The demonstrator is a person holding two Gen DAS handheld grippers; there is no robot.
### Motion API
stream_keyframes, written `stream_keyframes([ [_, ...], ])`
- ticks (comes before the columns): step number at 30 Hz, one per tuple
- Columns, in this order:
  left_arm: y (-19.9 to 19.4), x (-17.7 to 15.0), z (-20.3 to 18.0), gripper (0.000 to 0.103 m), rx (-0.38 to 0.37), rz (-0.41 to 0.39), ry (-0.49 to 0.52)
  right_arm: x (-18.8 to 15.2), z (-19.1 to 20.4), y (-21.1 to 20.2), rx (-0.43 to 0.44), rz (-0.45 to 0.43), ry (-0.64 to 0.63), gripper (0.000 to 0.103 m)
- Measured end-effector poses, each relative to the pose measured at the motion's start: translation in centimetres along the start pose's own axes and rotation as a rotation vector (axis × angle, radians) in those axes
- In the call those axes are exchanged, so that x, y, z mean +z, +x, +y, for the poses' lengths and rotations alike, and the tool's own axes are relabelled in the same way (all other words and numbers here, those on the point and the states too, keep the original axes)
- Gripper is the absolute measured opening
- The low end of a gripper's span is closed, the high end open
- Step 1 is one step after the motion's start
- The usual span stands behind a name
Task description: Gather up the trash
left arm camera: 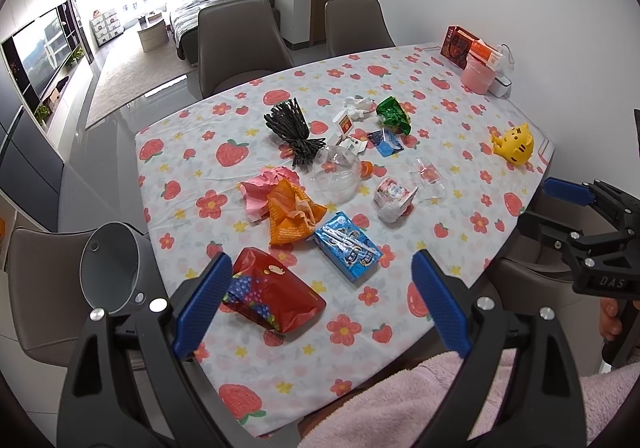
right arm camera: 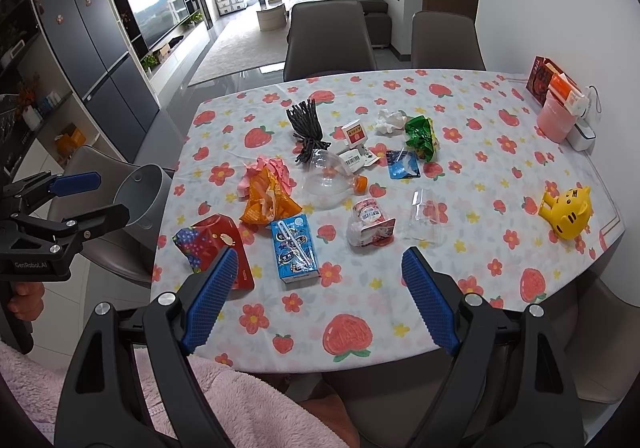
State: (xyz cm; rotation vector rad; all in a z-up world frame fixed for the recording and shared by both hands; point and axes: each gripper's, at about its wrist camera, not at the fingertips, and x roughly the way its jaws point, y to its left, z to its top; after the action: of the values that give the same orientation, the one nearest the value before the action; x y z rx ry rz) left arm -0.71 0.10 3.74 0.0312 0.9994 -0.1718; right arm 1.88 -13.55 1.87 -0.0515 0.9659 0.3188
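The left hand-held gripper (left arm camera: pixel 322 290) hangs over the near edge of the tabletop (left arm camera: pixel 400 328) with its blue pads spread wide apart, gripping nothing. Just ahead of its left pad lies a red snack bag (left arm camera: pixel 276 298) printed with grapes; ahead and between the pads sits a blue drink carton (left arm camera: pixel 347 246). The right hand-held gripper (right arm camera: pixel 320 280) is likewise wide apart and empty, with the same carton (right arm camera: pixel 295 248) straight ahead of it and the red bag (right arm camera: pixel 212 248) touching or just behind its left pad; which of the two is not clear.

Farther out from both lie an orange wrapper (left arm camera: pixel 290 218) on crumpled pink paper (left arm camera: pixel 260 192), a clear plastic bottle (left arm camera: pixel 336 176) with an orange cap, a crushed yogurt cup (right arm camera: pixel 370 226), a clear plastic cup (right arm camera: pixel 426 216), a blue sachet (right arm camera: pixel 404 164), a green foil wrapper (right arm camera: pixel 420 136), a white tissue wad (right arm camera: pixel 390 120), a small white box (right arm camera: pixel 354 138) and a bundle of black sticks (left arm camera: pixel 292 128).

A grey bin (left arm camera: pixel 114 268) stands off the table's left side, beside the left gripper; the left view looks into its mouth, while the right view shows it (right arm camera: pixel 144 192) partly covered by the other gripper. The right view alone shows the barcode on the white box. A yellow cat toy (right arm camera: pixel 566 210) sits far right. The carton's print is too small to read.
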Motion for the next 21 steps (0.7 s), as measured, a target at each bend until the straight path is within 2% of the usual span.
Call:
stream_keyframes([
  [16,0.4,-0.4,0.2,0.091,0.019,0.011,-0.014,0.0,0.1,0.2,0.001,-0.001,-0.001,0.081],
  [21,1.7,-1.3,1.1,0.091,0.046,0.027,-0.04,0.3,0.3,0.5,-0.018,-0.018,-0.024,0.086],
])
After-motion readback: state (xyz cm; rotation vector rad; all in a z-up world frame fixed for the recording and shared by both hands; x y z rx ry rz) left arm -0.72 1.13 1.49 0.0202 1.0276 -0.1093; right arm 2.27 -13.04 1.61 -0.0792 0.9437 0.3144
